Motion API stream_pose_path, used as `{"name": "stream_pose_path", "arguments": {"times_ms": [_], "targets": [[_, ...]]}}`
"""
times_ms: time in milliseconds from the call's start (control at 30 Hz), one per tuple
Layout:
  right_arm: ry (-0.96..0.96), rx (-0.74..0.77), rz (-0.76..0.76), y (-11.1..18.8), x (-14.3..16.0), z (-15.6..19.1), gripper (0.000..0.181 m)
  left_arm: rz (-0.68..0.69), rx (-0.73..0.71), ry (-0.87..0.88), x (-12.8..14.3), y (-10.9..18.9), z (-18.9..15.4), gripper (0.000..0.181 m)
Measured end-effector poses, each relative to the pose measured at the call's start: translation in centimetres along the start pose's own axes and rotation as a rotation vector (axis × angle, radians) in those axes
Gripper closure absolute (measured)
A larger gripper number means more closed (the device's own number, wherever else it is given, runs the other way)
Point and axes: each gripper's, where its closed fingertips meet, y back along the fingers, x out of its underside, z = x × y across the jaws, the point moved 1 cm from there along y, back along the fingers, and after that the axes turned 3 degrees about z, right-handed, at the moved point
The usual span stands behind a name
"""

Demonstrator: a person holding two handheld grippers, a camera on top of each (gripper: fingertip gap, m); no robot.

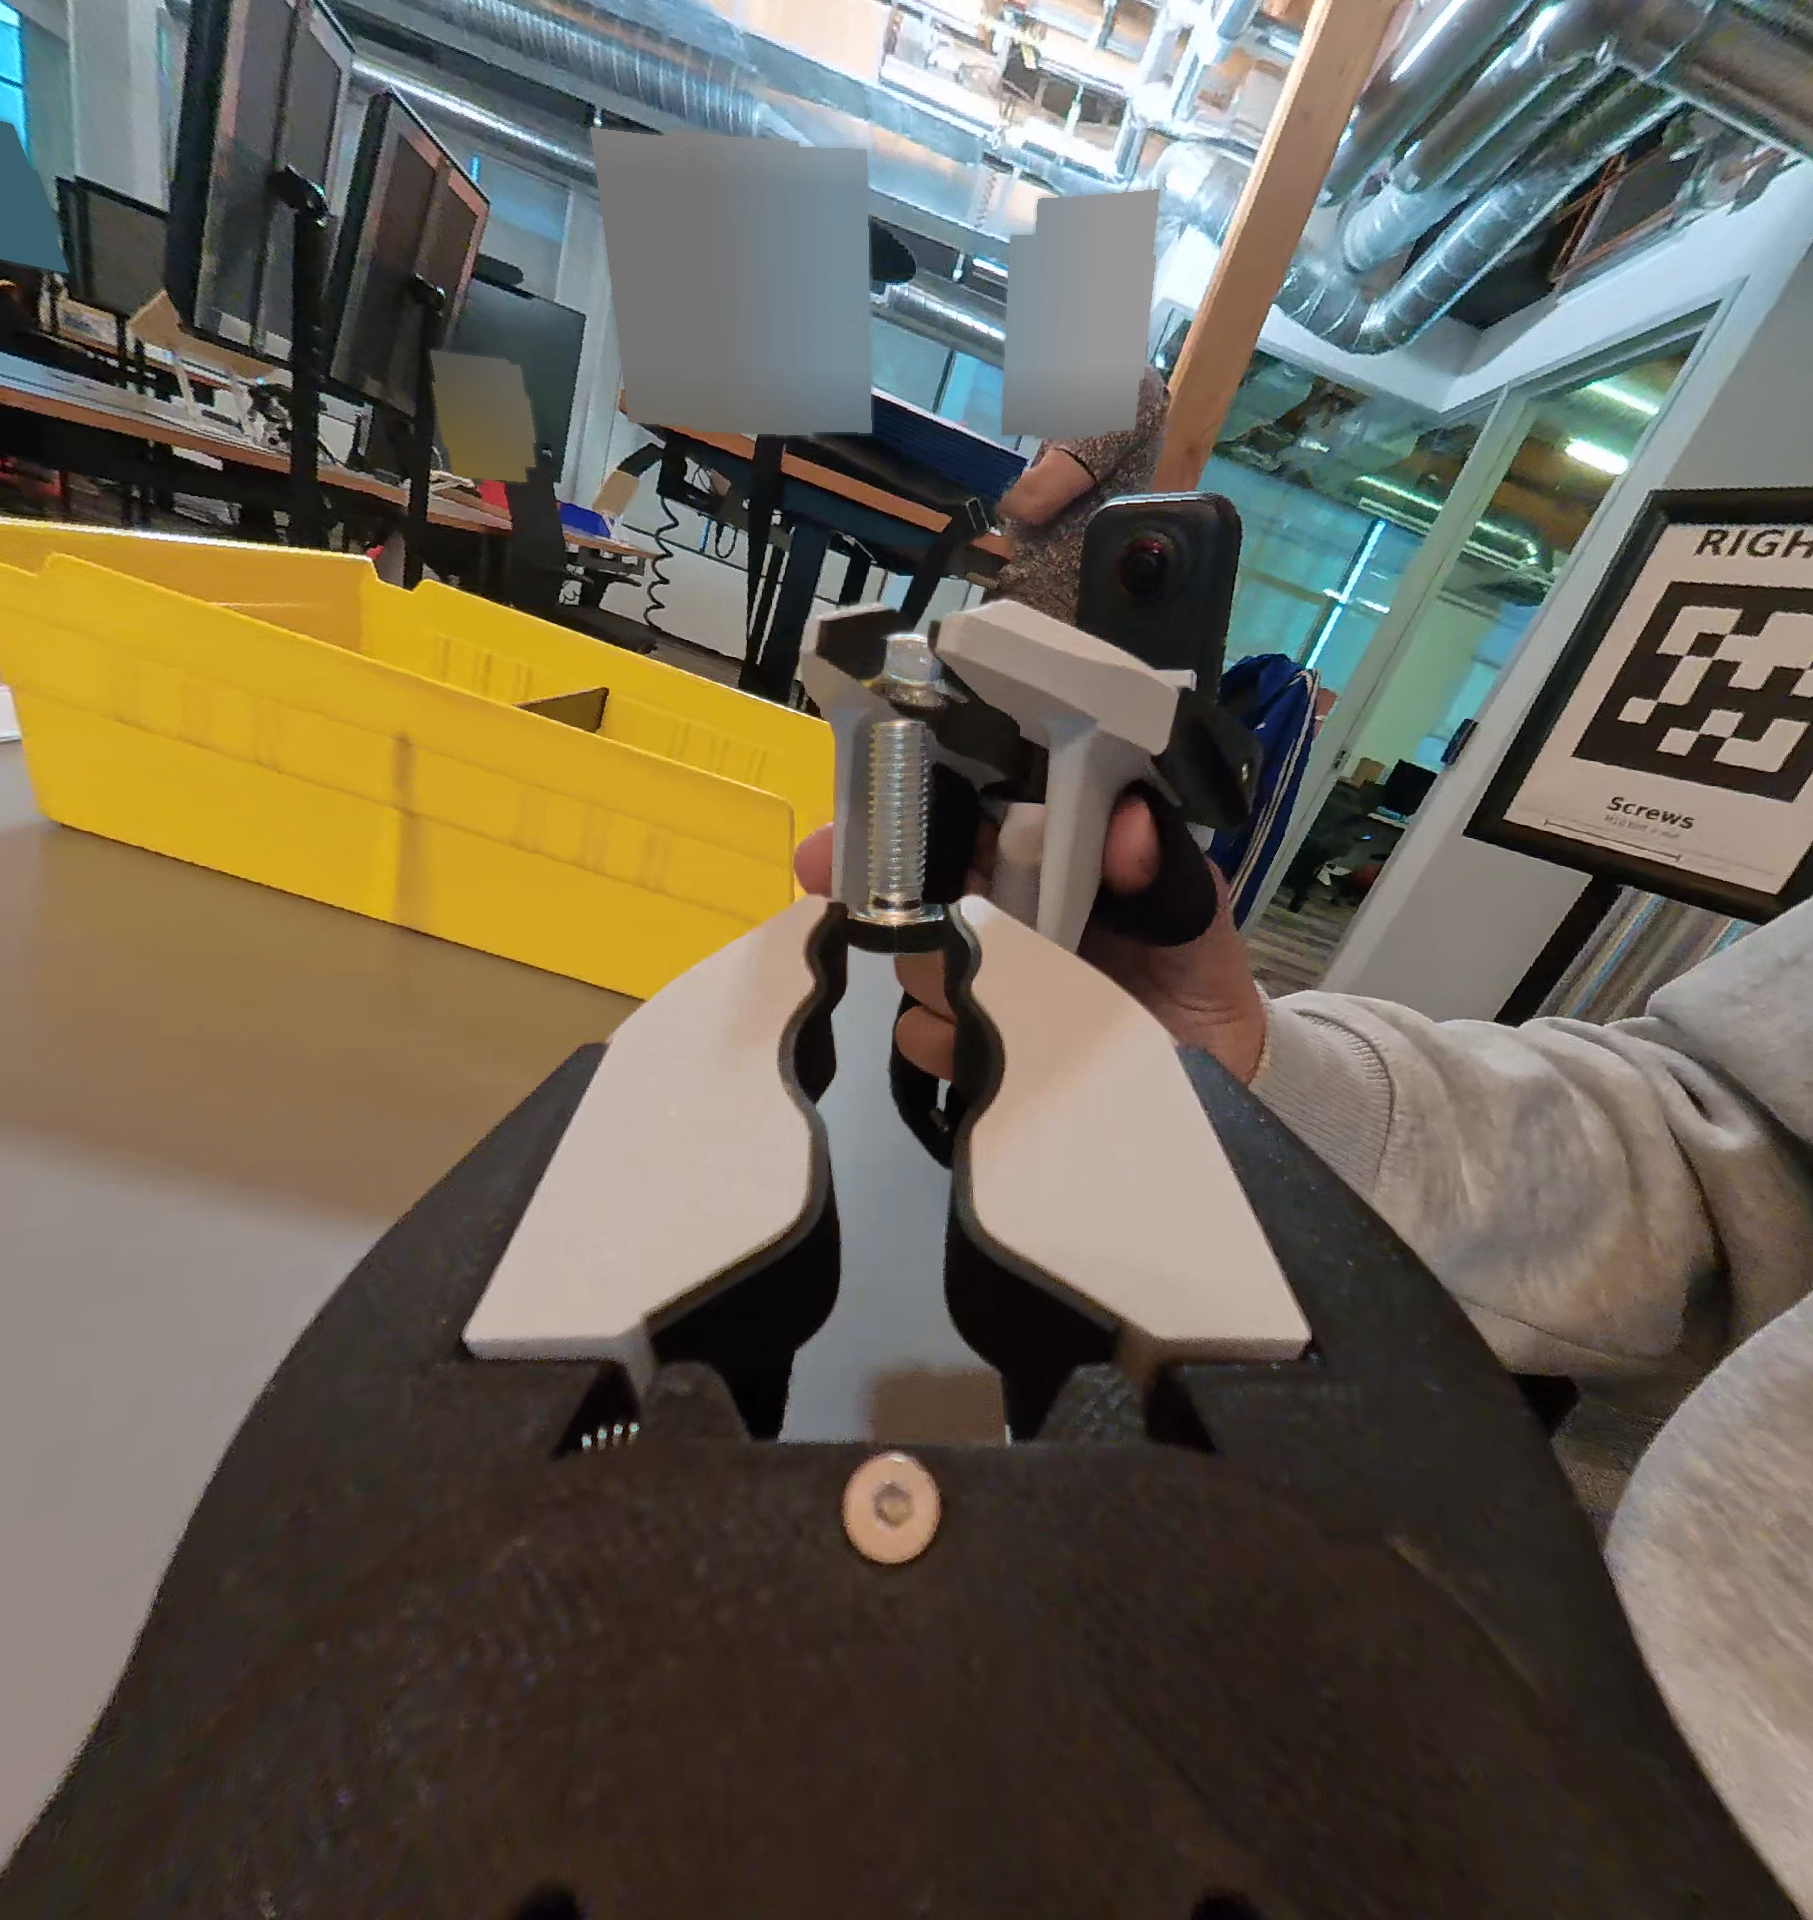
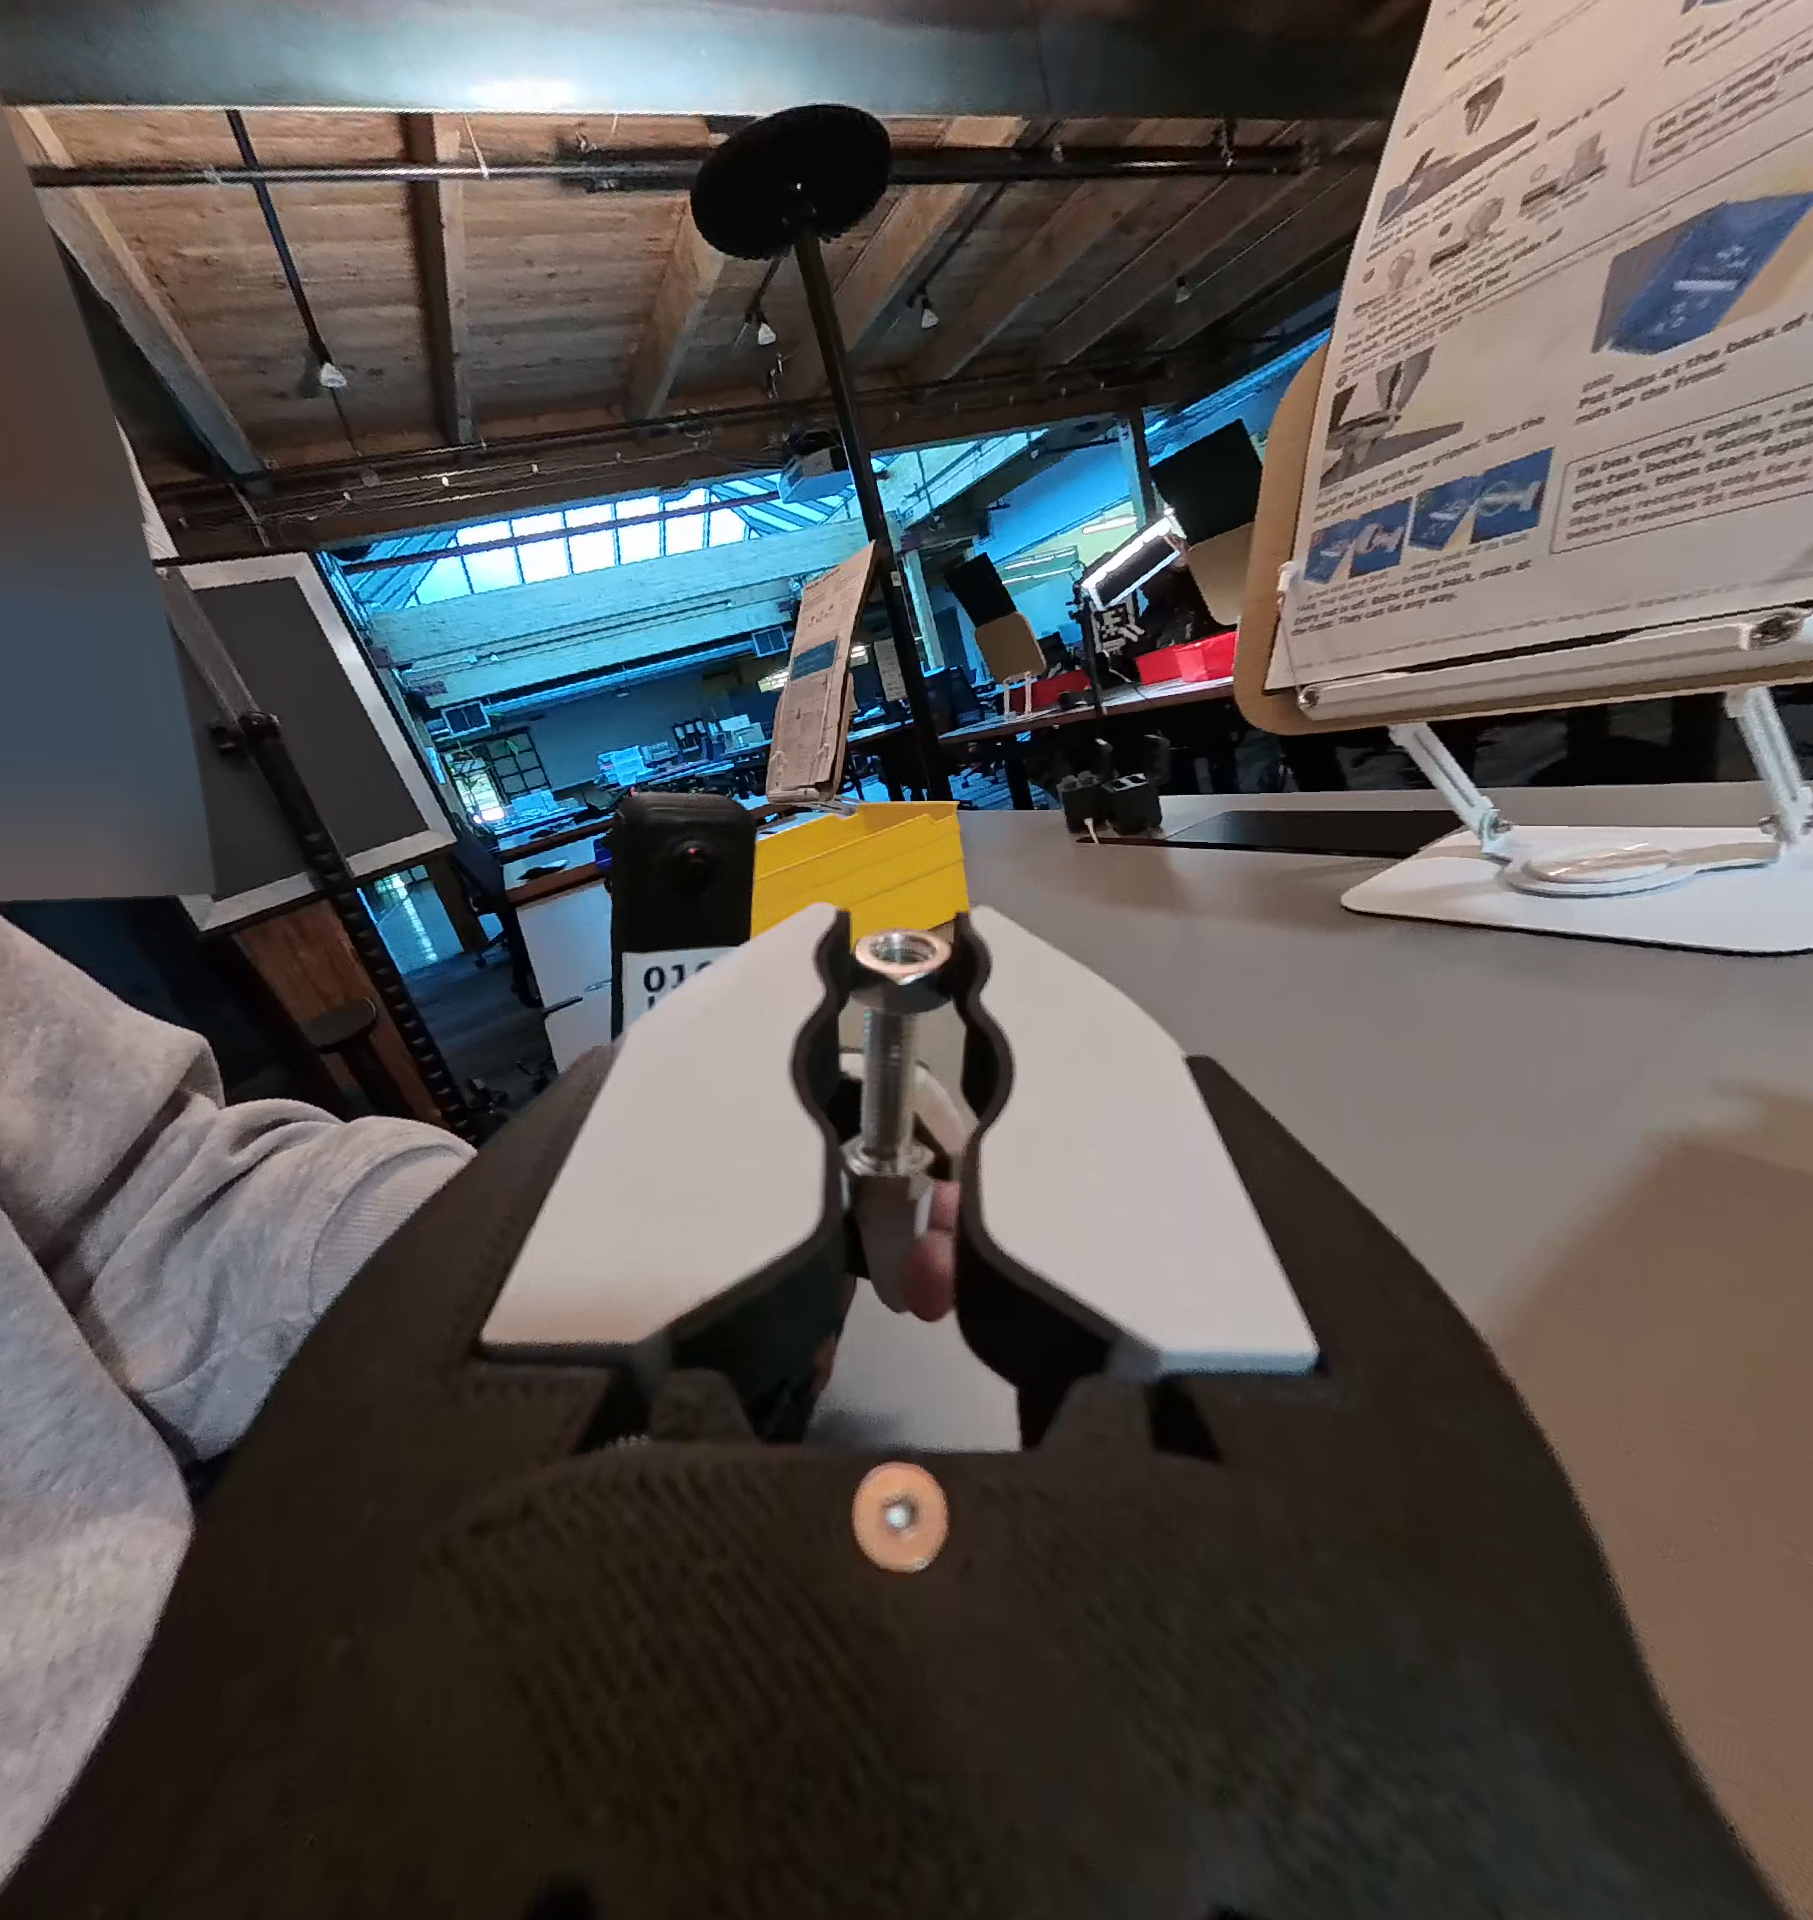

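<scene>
My left gripper [image 1: 889,925] is shut on the head end of a silver bolt [image 1: 897,800] and holds it upright above the grey table [image 1: 154,1039]. My right gripper [image 1: 912,670], held in a hand with a grey sleeve, is closed on a hex nut [image 1: 907,675] at the bolt's top. In the right wrist view my right gripper [image 2: 897,961] grips the nut [image 2: 897,951], whose threaded hole shows. The bolt [image 2: 886,1070] runs down from it between the fingers. The left gripper below it is mostly hidden.
A yellow bin [image 1: 362,748] sits on the table to the left and also shows in the right wrist view [image 2: 860,862]. A framed marker sign [image 1: 1712,686] stands at the right. An instruction sheet on a white stand [image 2: 1608,894] stands on the table [image 2: 1401,1039]. A person [image 1: 1089,468] stands behind. My hands' fingertips stand some 5 cm from each other.
</scene>
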Motion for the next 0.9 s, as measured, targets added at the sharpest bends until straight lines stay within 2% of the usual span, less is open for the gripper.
{"name": "stream_pose_path", "arguments": {"times_ms": [167,233,367,433,533,600,767,900], "targets": [[0.02,0.072,-0.007,0.5,-0.6,-0.8,0.163,0.003,-0.034,0.01,0.0,0.1,0.6,0.163],[0.057,0.136,-0.034,1.3,-1.7,-1.4,0.163,0.011,-0.043,-0.002,0.1,0.2,0.8,0.163],[0.207,0.354,-0.093,5.6,-5.7,-4.2,0.163,0.015,-0.051,-0.003,0.2,0.1,0.8,0.163],[0.28,0.503,-0.063,8.6,-6.7,-6.5,0.163,0.017,-0.054,0.001,0.3,0.1,0.9,0.163],[0.38,0.717,0.072,12.8,-6.0,-10.7,0.163,0.018,-0.059,0.004,0.3,0.0,1.0,0.163],[0.353,0.784,0.132,14.4,-5.3,-12.6,0.163,0.022,-0.064,0.002,0.4,0.1,1.1,0.163],[0.344,0.838,0.286,15.1,-3.5,-15.2,0.163,0.023,-0.085,-0.001,0.5,0.8,1.1,0.163],[0.329,0.822,0.356,14.5,-3.1,-16.4,0.163,0.03,-0.129,-0.036,0.5,2.0,1.1,0.163]]}}
